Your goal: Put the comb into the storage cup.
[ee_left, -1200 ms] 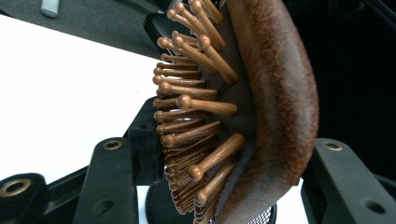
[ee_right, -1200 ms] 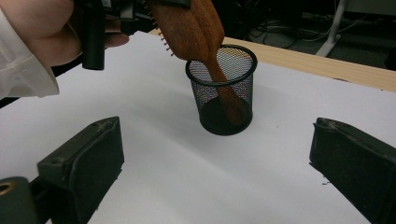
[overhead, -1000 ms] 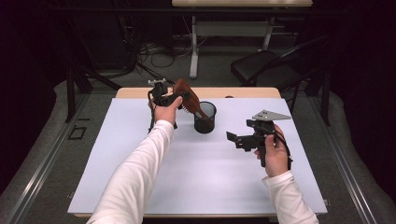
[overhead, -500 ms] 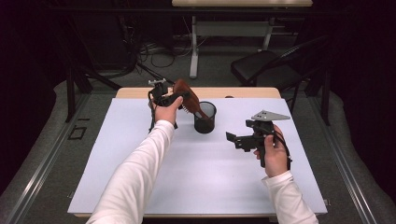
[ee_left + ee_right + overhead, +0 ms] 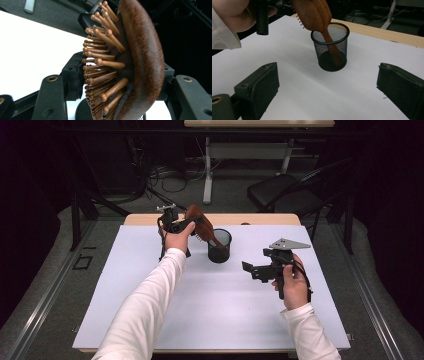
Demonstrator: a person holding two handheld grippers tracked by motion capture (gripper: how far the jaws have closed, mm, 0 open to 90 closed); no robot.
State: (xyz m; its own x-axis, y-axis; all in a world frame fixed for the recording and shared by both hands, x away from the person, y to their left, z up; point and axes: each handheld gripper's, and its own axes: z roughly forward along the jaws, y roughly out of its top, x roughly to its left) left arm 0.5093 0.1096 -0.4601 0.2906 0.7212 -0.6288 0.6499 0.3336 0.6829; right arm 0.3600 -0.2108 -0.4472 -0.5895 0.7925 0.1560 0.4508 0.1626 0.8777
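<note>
A brown wooden hairbrush (image 5: 196, 218) leans with its handle down inside a black mesh cup (image 5: 220, 246) at the far middle of the white table top. My left gripper (image 5: 194, 224) sits at the brush head. In the left gripper view the bristled head (image 5: 140, 57) stands between the jaws, which have just been opening, and the pads no longer press it. My right gripper (image 5: 251, 270) hovers open to the right of the cup, nothing between its jaws. In the right gripper view it faces the cup (image 5: 330, 50) and the brush (image 5: 312, 12).
The white sheet (image 5: 225, 320) covers a wooden table whose far edge (image 5: 260, 219) shows behind the cup. A dark chair (image 5: 280, 190), desk legs and cables stand on the floor beyond. A person's white sleeves reach in from the near edge.
</note>
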